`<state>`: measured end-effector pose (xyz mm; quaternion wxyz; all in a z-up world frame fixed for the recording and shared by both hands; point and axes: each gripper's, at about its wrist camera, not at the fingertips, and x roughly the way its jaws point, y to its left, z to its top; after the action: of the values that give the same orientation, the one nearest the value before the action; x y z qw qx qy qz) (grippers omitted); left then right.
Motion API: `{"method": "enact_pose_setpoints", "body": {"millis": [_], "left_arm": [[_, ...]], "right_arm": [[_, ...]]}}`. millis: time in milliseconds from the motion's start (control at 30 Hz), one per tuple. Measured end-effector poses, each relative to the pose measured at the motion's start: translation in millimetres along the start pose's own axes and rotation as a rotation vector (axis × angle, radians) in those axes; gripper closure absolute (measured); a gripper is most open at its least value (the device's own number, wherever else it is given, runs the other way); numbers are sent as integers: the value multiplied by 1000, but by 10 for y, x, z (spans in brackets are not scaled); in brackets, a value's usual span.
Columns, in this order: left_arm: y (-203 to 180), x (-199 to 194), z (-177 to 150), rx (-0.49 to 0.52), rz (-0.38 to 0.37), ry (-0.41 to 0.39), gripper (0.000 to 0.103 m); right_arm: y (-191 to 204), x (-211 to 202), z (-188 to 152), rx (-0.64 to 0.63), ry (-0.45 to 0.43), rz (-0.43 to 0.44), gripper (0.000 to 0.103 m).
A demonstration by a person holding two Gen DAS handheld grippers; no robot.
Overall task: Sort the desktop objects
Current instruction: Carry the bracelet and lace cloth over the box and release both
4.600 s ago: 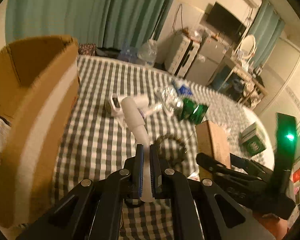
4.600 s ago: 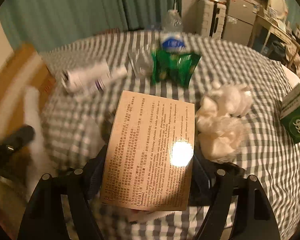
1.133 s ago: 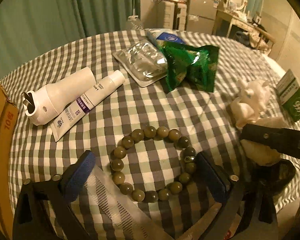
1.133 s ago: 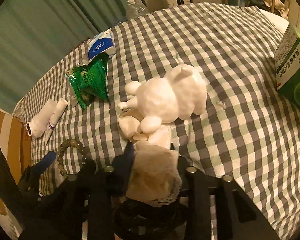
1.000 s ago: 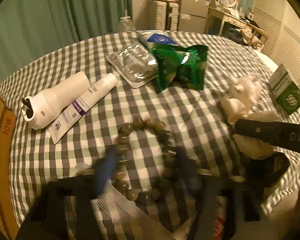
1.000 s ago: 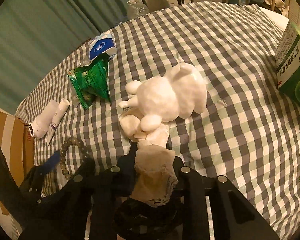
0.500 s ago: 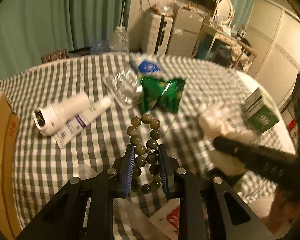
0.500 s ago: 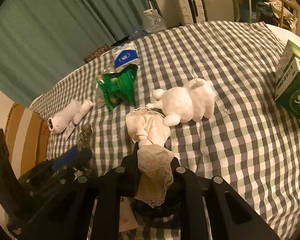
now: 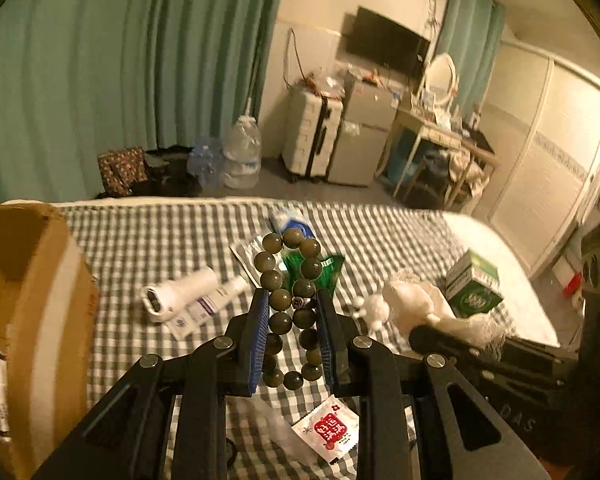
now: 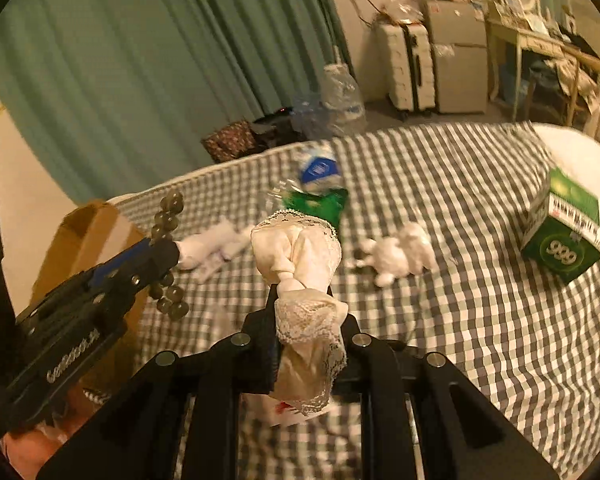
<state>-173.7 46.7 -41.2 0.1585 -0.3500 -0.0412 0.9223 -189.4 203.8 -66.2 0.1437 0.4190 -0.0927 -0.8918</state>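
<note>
The left tool (image 9: 292, 322) is clamped on one bracelet of dark olive beads (image 9: 288, 280), its blue-lined jaws pressing both sides of the loop and holding it upright in the air above the checked tabletop (image 9: 380, 236). The right tool (image 10: 302, 320) is squeezed fully closed on one knotted cream lace cloth (image 10: 300, 256), which stands up past its tips and hangs back down over its body, likewise clear of the tabletop. In the right wrist view the left tool (image 10: 156, 256) shows at the left with the beads (image 10: 168, 216) sticking out above and below its jaws.

Directly below the left tool lies one white sachet with a red label (image 9: 327, 429). Ahead of it on the gingham are one white cylindrical device (image 9: 178, 294) and one white tube (image 9: 210, 306) lying side by side, one clear blister pack (image 9: 246, 254), one green foil packet (image 9: 326, 270) and one blue-and-white pack (image 9: 292, 222) behind it. To the right lie one white plush animal (image 10: 396, 256) and, nearer the edge, one green carton (image 10: 564, 228). One open cardboard box (image 9: 28, 304) stands at the left edge. Beyond the tabletop, on the floor by the green curtain (image 9: 100, 72), stand two large water bottles (image 9: 240, 156).
</note>
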Motion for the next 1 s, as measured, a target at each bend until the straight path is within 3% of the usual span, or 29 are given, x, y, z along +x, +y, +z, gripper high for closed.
{"method": "enact_pose_setpoints", "body": {"millis": [300,533,633,733,1000], "left_arm": [[526,-832,222,-85,48,-88,80],[1330,-1274,229,-183,205,-93,80],[1696,-1355,131,-213,293,-76,80],[2034,-1383,-17,-246,334,-55,80],[2459,-1215,-341,-307,321,-2,79]], "right_arm": [[943,-407,77,-159,-56,81,87],[1807,-265,152,-251,-30,207,87],[2117,-121,150,-286,-7,242,87],[2385,63,158,-306,25,270,87],[2898,617,106,-343,111,299,87]]}}
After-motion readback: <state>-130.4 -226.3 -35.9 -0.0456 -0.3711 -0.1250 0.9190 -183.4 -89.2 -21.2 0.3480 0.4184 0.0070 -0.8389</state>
